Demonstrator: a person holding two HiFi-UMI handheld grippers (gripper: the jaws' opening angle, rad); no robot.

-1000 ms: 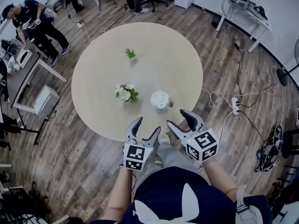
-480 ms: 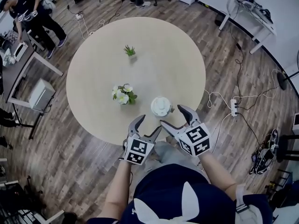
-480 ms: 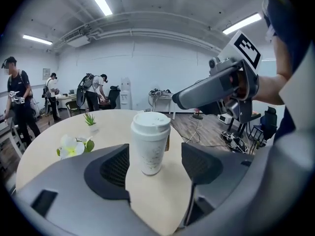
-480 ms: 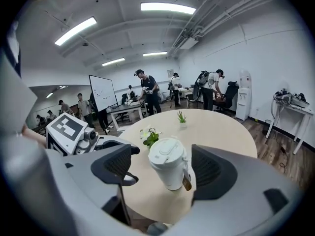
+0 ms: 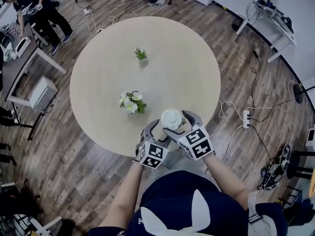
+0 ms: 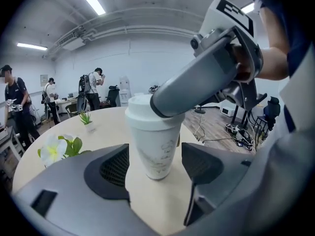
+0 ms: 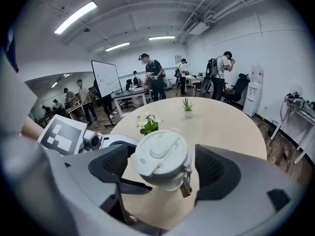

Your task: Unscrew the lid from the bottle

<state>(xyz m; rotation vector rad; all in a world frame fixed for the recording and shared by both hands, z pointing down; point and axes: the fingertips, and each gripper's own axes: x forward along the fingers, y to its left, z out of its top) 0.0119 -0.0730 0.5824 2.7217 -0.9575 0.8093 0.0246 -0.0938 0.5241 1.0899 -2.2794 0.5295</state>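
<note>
A white bottle point(image 5: 172, 118) shaped like a cup, with a white lid point(image 7: 160, 154), stands upright near the front edge of the round table point(image 5: 108, 68). My left gripper point(image 5: 156, 132) is low at the bottle's body point(image 6: 152, 146). Its pads point(image 6: 115, 166) flank the body with thin gaps, so it is open. My right gripper point(image 5: 179, 123) comes over the top, and its jaws are opening with the lid between them, a gap on each side. In the left gripper view one right finger point(image 6: 197, 82) crosses in front of the lid.
A white flower bunch point(image 5: 131, 101) sits just left of the bottle, and a small green plant point(image 5: 141, 54) stands farther back. People stand by desks at the upper left point(image 5: 39, 9). Cables and a power strip point(image 5: 245, 118) lie on the floor to the right.
Both grippers moved forward from the table's edge to the bottle. The right jaws widened and now straddle the lid, and the left jaws now flank the body.
</note>
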